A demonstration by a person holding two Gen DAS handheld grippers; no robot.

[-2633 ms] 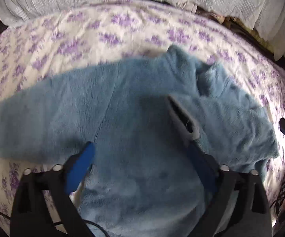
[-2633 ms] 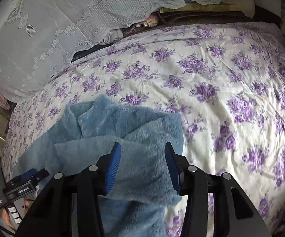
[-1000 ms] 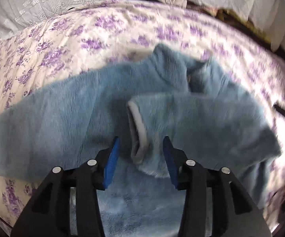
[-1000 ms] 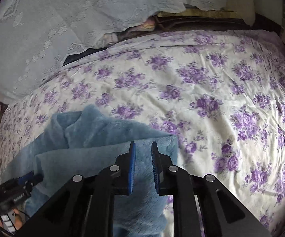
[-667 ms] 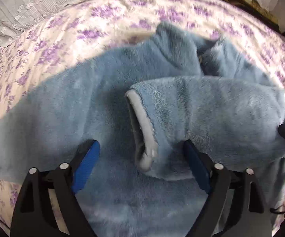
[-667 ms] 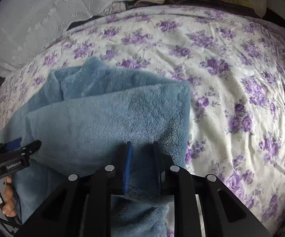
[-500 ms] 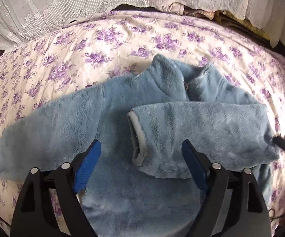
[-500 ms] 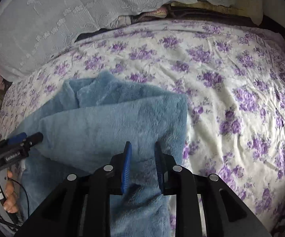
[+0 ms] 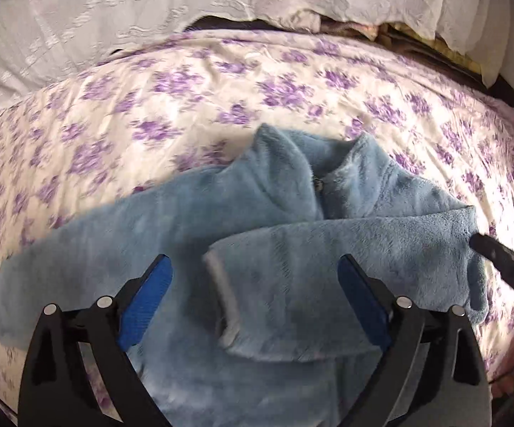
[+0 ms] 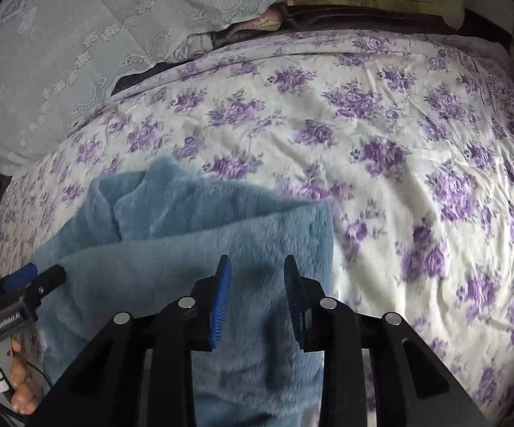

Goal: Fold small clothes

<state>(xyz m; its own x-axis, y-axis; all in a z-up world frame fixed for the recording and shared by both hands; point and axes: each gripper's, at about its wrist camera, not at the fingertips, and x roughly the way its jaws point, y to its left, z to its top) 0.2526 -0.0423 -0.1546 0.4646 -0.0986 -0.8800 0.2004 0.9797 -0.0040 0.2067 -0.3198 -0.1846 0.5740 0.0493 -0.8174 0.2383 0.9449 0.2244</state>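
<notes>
A small blue fleece jacket [image 9: 192, 220] lies front up on the bed, collar away from me. Its right sleeve [image 9: 345, 249] is folded across the chest, grey-edged cuff [image 9: 221, 295] toward the middle. The left sleeve [image 9: 43, 270] lies stretched out to the left. My left gripper [image 9: 253, 274] is wide open and empty, above the folded sleeve. My right gripper [image 10: 257, 277] is open with a narrow gap, empty, over the jacket [image 10: 192, 249] near its right edge. The left gripper also shows at the left of the right wrist view [image 10: 43, 277].
The bed has a white cover with purple flowers [image 10: 399, 149]. White lace pillows [image 10: 79, 35] and piled fabrics lie at the far side. The right gripper's tip [image 9: 498, 252] shows at the jacket's right edge in the left wrist view.
The right sleeve was folded across the chest and released. My right gripper has opened off the fleece. Both grippers have lifted back a little.
</notes>
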